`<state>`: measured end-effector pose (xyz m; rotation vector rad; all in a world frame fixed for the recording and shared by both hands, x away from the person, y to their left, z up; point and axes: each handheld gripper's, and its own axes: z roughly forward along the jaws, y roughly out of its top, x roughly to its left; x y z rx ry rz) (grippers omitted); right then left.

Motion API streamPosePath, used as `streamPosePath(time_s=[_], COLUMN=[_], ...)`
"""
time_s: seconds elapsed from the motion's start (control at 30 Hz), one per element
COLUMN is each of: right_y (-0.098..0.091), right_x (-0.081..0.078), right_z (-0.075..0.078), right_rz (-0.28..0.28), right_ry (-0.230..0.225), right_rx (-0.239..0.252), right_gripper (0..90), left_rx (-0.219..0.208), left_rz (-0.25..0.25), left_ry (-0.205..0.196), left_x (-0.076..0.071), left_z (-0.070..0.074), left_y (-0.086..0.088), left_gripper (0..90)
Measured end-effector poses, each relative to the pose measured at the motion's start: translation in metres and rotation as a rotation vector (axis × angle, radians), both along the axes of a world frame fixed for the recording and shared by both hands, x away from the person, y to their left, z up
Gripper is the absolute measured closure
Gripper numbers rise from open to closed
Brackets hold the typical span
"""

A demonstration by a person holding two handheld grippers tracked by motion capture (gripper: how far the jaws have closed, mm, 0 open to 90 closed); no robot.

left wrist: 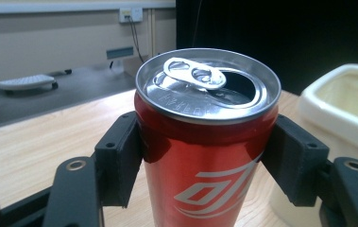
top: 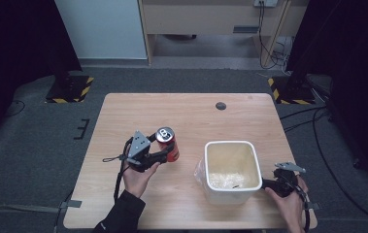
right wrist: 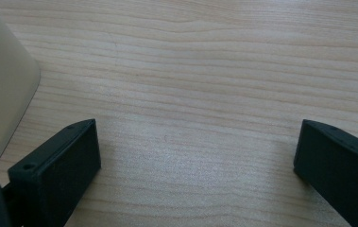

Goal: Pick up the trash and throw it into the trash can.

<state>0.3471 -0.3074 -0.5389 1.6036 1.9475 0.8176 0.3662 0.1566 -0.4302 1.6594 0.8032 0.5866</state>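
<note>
Both left gripper jaws pinching the red can; right gripper jaws spread.

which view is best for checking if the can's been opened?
Left gripper view: the red can sits close between the left gripper jaws, tab and open mouth clear. High view shows it small, top facing camera, detail lost. Right gripper view looks at bare table.
</note>
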Motion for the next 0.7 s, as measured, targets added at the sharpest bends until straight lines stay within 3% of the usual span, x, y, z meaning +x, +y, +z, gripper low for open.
streamPosePath(time_s=[0.27,0.7], right_y=[0.0,0.0], right_x=[0.0,0.0], right_z=[0.0,0.0], right_rz=[0.0,0.001], right_ry=[0.0,0.0], right_rx=[0.0,0.0], right_gripper=[1.4,1.4], left_rx=[-0.072,-0.135], left_rz=[-0.023,-0.078], left_ry=[-0.055,-0.116], left_x=[-0.014,-0.03], left_z=[0.022,0.043], left_y=[0.005,0.0], left_gripper=[33.4,33.4])
